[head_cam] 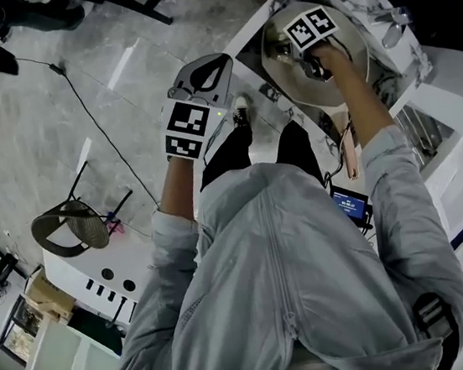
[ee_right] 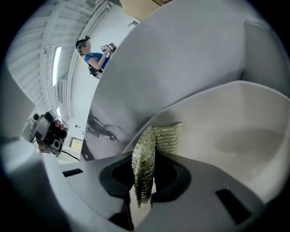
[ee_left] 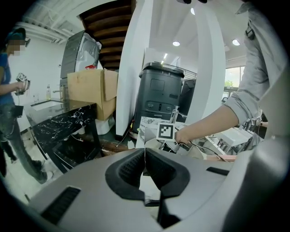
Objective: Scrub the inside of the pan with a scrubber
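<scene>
Right gripper view: right hand-held gripper (ee_right: 146, 168) pinches scrubber (ee_right: 165, 138) inside pan (ee_right: 244, 131).

Right tool (ee_right: 146, 179) pinches scrubber (ee_right: 152, 154) against pan (ee_right: 235, 136) interior.

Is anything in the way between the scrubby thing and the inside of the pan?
No, nothing visible is in the way. The right gripper pinches the scrubber between its jaws, and the scrubber's far end looks to be right against the pale inside wall of the pan.
</scene>
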Available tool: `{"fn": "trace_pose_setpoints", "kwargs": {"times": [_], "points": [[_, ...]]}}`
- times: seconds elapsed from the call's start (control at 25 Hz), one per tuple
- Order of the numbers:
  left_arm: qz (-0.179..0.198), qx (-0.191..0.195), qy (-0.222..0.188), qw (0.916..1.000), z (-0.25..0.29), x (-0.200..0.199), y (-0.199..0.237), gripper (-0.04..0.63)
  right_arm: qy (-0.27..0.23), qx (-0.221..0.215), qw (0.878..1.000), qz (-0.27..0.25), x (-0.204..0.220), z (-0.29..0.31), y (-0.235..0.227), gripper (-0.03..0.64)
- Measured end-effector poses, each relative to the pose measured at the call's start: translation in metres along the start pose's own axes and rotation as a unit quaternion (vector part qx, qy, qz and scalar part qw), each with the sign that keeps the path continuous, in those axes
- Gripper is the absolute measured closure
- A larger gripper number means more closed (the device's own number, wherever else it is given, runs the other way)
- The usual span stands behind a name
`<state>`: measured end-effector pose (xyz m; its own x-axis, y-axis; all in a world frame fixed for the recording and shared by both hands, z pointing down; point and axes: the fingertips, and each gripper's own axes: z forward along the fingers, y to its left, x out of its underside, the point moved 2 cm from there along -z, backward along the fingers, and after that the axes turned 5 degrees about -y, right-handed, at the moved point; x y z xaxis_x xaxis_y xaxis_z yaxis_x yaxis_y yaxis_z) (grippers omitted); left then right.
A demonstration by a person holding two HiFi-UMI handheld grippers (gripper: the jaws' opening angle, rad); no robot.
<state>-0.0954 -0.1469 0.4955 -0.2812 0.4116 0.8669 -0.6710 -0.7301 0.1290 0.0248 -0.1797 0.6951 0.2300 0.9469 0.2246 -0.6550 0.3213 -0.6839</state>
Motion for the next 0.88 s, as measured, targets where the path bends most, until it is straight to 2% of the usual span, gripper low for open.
{"fn": "trace_pose_setpoints", "kwargs": {"times": [0.32,0.52,0.72,0.88], "points": [[0.006,0.020,-0.024,0.9995,-0.014,-0.004,-0.009,0.572,-0.044,-0.019,0.999,-0.008,0.006,-0.012,0.037,0.534],[0.011,0.038,-0.043,0.9983,-0.019,-0.015,-0.017,0.572,-0.096,-0.036,0.995,-0.010,0.010,-0.041,0.066,0.534],[0.015,0.061,-0.062,0.9961,-0.021,-0.031,-0.025,0.572,-0.165,-0.041,0.985,-0.020,0.008,-0.090,0.098,0.534],[0.026,0.088,-0.063,0.9938,-0.013,-0.034,-0.045,0.572,-0.237,-0.013,0.971,-0.027,0.022,-0.139,0.113,0.534]]}}
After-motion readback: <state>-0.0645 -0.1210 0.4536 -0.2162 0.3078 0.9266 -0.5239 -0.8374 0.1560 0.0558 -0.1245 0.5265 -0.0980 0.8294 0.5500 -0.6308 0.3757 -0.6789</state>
